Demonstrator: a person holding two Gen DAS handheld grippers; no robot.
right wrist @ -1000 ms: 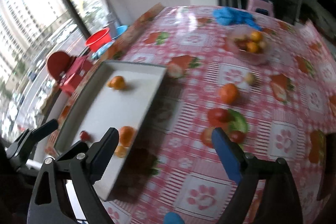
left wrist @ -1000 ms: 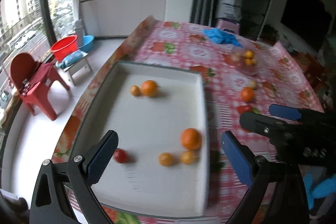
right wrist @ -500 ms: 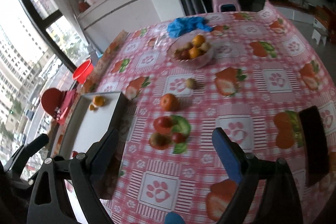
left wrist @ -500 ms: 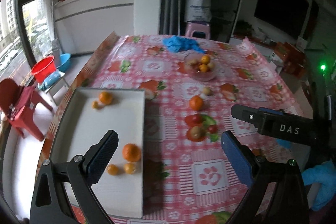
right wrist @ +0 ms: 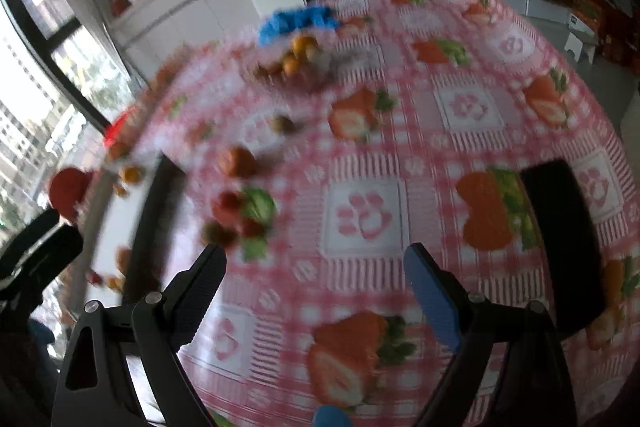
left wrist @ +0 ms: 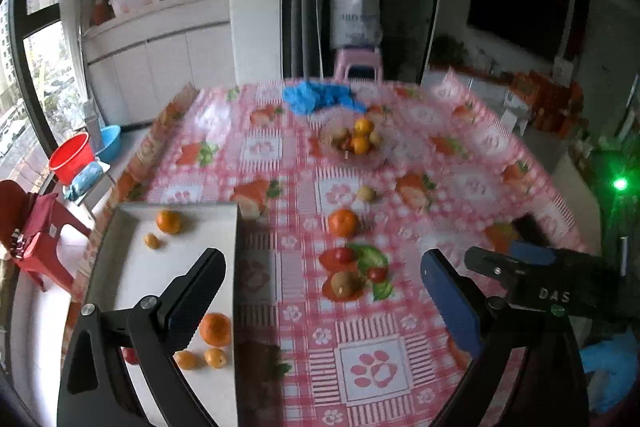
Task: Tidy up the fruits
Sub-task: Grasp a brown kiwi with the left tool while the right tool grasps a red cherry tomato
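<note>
1. Left hand-held gripper (left wrist: 320,291): jaws spread wide, nothing between the pads. It hangs above the pink checked tabletop (left wrist: 368,367), with its left finger over the white rectangular tray (left wrist: 236,227).
2. Right hand-held gripper (right wrist: 316,291): also wide open and empty, angled down over bare tablecloth. That view is motion-blurred, so fine detail is unreliable.
3. Loose fruit just ahead of the left gripper: a brown kiwi-like fruit (left wrist: 343,283), two small red tomatoes (left wrist: 343,255) beside it, then a round orange mandarin (left wrist: 342,223), then a small pale yellow-green fruit (left wrist: 365,193) further out.
4. Tray already holds several mandarins and small orange fruits: one group near the left finger (left wrist: 215,329), another at the far end (left wrist: 169,221).
5. Clear bowl of mixed fruit (left wrist: 352,143) stands beyond the loose pieces; blue crumpled cloth (left wrist: 320,97) lies behind it.
6. Step, as I read it: between picks, lining up on the next loose fruit.
7. Next move calls for centring one gripper over the kiwi or a tomato, dropping down, and closing gently. The cluster is tight, so expect neighbours to roll.
</note>
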